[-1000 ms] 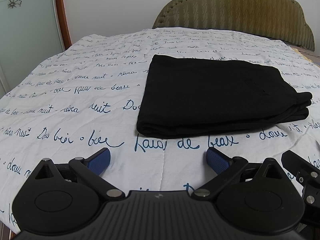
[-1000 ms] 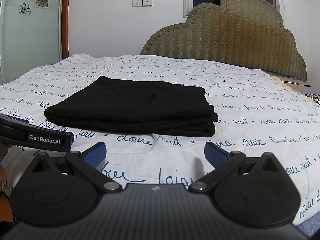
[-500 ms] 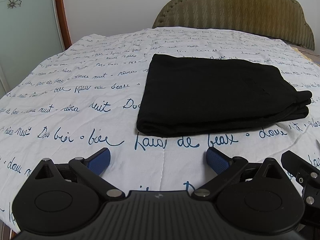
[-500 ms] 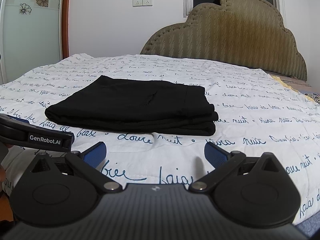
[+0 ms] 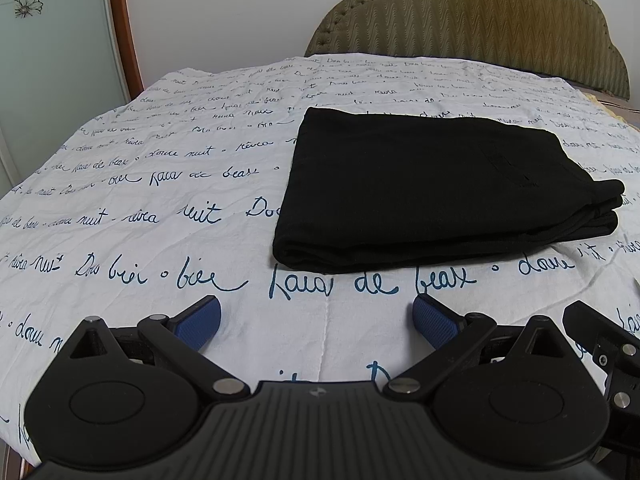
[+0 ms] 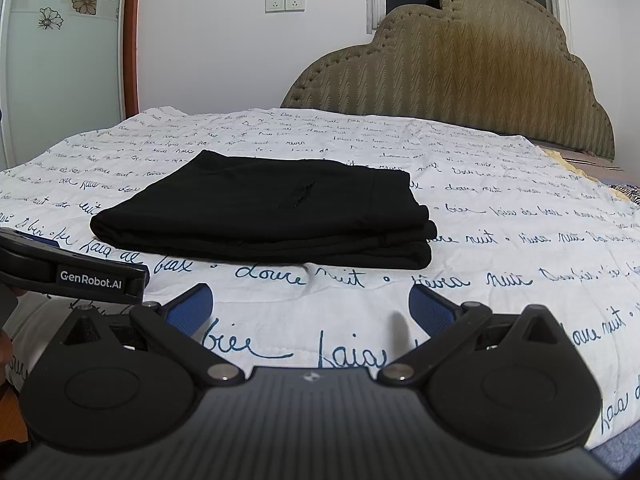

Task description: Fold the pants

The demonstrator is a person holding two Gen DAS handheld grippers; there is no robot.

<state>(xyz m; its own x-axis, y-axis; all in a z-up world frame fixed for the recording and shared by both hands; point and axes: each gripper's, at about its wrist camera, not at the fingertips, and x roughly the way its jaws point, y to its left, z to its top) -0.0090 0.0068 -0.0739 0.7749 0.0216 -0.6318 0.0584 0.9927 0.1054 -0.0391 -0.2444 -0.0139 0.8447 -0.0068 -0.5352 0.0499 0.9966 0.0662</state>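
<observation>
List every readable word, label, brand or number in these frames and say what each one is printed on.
"GenRobot.AI": white lettering on the black left gripper, seen from the right wrist view.
"douce nuit", "nuit", "bien": blue cursive script repeated across the white printed bedsheet; farther rows are too small and distorted to read.
Folded black pants: no readable label.
White wall sockets: no legible marking.

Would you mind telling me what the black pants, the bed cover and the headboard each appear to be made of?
Pants: probably a soft matte knit, since the stacked folds round over without sharp creases or shine.
Bed cover: seemingly thin woven cotton, white with blue printed script and fine wrinkles.
Headboard: upholstered olive-brown fabric with a zigzag texture and a studded edge; the padding is a guess.
</observation>
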